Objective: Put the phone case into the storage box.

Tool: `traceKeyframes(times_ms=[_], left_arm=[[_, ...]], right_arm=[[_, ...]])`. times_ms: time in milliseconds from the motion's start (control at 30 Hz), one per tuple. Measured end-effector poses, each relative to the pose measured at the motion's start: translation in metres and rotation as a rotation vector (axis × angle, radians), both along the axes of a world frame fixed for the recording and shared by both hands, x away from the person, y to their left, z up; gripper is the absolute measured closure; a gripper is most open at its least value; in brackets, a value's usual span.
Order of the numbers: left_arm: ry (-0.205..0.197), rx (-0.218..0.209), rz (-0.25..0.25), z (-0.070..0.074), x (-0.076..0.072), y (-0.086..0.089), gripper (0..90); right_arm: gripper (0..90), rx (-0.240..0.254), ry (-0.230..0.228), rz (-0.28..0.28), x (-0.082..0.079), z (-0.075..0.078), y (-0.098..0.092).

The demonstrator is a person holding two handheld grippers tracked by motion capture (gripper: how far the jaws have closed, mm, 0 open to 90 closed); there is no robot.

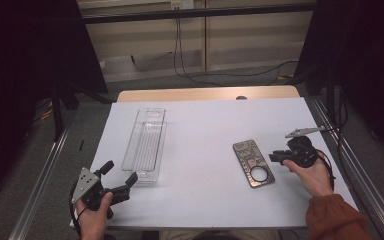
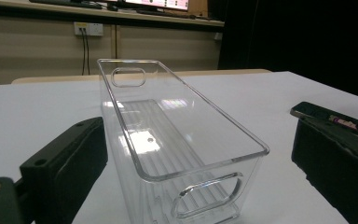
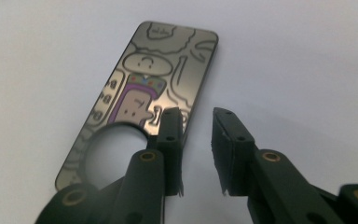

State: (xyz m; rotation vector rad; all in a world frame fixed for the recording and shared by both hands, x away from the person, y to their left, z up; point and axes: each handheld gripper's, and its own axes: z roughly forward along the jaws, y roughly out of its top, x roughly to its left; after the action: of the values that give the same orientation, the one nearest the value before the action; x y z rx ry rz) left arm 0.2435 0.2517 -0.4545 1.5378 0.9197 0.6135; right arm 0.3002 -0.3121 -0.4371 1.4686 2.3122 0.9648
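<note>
Your left gripper (image 1: 119, 173), jaws spread wide, faces the long clear plastic bin's (image 1: 146, 142) near end, likely to straddle it. Your right gripper (image 3: 196, 122), slightly parted and empty, straddles the flat cartoon-printed phone case's (image 1: 253, 162) right edge.

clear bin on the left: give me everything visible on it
The clear plastic bin is long, narrow and open-topped, see-through with a flared rim, a ribbed floor and an oval handle cutout in each end wall. It stands upright and empty on the white tabletop, left of centre, long axis running away from the person. The left gripper is open, jaws either side of its near end, not visibly touching.
</note>
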Motion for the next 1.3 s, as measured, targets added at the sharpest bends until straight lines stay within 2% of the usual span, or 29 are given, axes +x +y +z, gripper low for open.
traceKeyframes(times_ms=[33,100,133,167,233,333,500,533,567,633,700,767,900,1000,1100,1167,1267,1300], left_arm=[[0.000,0.000,0.000,0.000,0.000,0.000,3.6],[0.000,-0.009,-0.002,0.000,0.000,-0.001,3.6],[0.000,-0.010,-0.006,0.000,0.000,-0.001,3.6],[0.001,-0.008,-0.007,0.000,0.000,-0.001,3.6],[0.000,-0.001,-0.005,0.000,0.000,0.001,3.6],[-0.002,0.000,-0.002,0.000,0.000,0.001,3.6],[-0.002,-0.002,-0.008,0.000,0.000,-0.001,3.6],[-0.002,0.009,-0.010,0.000,0.000,-0.001,3.6],[-0.001,0.010,-0.011,0.000,0.000,-0.001,3.6],[0.001,0.007,-0.011,0.000,0.001,-0.002,3.6],[0.005,0.005,-0.005,-0.001,0.001,-0.002,3.6],[0.002,0.004,-0.004,0.000,0.000,0.000,3.6],[0.005,0.002,-0.002,-0.001,0.001,0.000,3.6],[0.003,0.007,-0.012,0.000,0.000,-0.001,3.6],[0.006,0.014,-0.011,-0.001,0.001,-0.001,3.6],[0.009,0.012,-0.014,-0.001,0.001,-0.001,3.6],[0.003,0.012,-0.019,0.000,0.000,0.000,3.6],[0.001,0.009,-0.013,0.000,0.000,-0.001,3.6]], right_arm=[[77.5,0.000,0.000,0.000,0.000,0.000,0.000],[80.9,-0.003,0.000,-0.009,0.008,0.000,0.002],[85.7,-0.018,0.004,-0.008,0.017,0.001,0.004],[85.7,-0.018,0.004,-0.008,0.017,0.001,0.004],[90.0,-0.030,0.017,-0.006,0.027,0.002,0.005],[90.0,-0.043,0.008,-0.004,0.035,0.003,0.007],[90.0,-0.057,0.017,0.001,0.047,0.003,0.012],[90.0,-0.058,0.020,0.002,0.054,0.002,0.014],[90.0,-0.058,0.020,0.002,0.054,0.002,0.014],[90.0,-0.087,0.017,0.004,0.068,-0.005,0.017],[90.0,-0.086,0.021,0.001,0.072,-0.007,0.019],[90.0,-0.124,0.055,-0.012,0.080,-0.015,0.023],[90.0,-0.149,0.076,-0.003,0.084,-0.021,0.029],[90.0,-0.152,0.076,0.000,0.086,-0.022,0.031],[90.0,-0.183,0.075,0.015,0.090,-0.023,0.034],[90.0,-0.180,0.085,0.003,0.089,-0.026,0.037],[90.0,-0.196,0.090,0.022,0.089,-0.028,0.039],[90.0,-0.200,0.093,0.009,0.088,-0.028,0.041]])
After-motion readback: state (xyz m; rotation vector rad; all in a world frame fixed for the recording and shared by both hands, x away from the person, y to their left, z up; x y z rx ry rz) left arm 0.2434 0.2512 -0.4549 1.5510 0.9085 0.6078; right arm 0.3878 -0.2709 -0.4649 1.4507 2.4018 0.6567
